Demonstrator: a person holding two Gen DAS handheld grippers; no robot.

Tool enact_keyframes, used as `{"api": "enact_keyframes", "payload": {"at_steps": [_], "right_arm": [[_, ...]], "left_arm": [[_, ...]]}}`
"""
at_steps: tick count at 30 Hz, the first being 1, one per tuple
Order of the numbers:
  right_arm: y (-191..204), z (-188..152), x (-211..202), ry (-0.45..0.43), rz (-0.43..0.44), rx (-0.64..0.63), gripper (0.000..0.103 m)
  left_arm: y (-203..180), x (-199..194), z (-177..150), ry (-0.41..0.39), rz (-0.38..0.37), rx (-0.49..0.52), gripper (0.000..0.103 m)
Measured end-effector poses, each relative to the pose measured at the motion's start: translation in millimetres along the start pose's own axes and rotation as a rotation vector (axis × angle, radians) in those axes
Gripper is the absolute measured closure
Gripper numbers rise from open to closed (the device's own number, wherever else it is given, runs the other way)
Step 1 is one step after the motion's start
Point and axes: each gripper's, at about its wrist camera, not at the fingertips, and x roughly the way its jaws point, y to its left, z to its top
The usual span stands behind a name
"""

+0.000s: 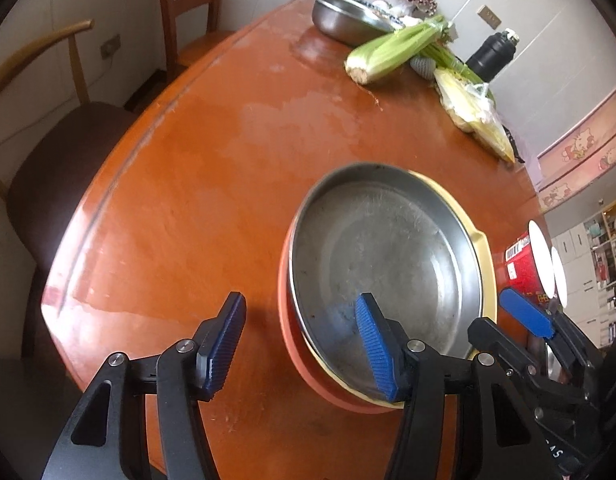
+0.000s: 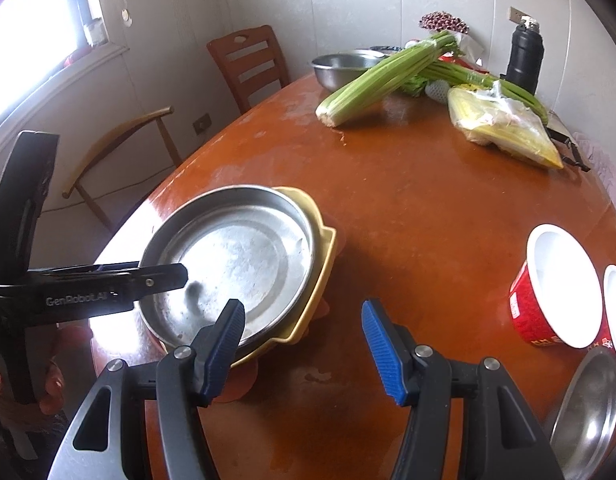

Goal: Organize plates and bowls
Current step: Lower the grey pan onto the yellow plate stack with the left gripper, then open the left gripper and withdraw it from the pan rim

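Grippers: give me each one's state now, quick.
Left gripper: open, holding nothing, one finger over the steel plate.
Right gripper: open, holding nothing, above the table.

A pan [image 2: 236,256] is stacked on a dish [image 2: 315,276], itself set on a plate [image 1: 296,344], near the tabletop [image 2: 407,220] edge. Two cups [image 2: 555,288] are laid side by side to the right of the stack, with a steel plate [image 2: 591,404] in front of them. At the far end, celery [image 2: 379,80] is leaned against a bowl [image 2: 343,66]; a bag [image 2: 507,132] is placed right of it, and a flask [image 2: 525,56] behind. Two chairs [image 2: 248,68] are set beyond the tabletop's left edge.
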Motion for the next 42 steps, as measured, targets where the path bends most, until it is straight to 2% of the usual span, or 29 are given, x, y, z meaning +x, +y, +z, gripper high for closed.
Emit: {"api": "enact_keyframes", "payload": {"at_steps": [9,19,32,42], "right_arm": [[5.6,-0.9,11.3,0.033,0.019,-0.018,0.042],[3.8,0.0,16.0,0.043,0.032,-0.021,0.043],[-27.9,6.1,19.5,0.028,-0.054,0.042,0.043],[-54.0,10.6,18.9,0.027,-0.09,0.083,0.043]], "left_arm": [[-10.6,7.2,0.7,0.021,-0.045,0.009,0.044],[-26.9,13.1,6.0,0.02,-0.026,0.029,0.041],[-77.5,38.4,26.3,0.038,-0.034,0.116,0.041],[-101.9,53.3,36.1,0.051,-0.051,0.152,0.041]]}}
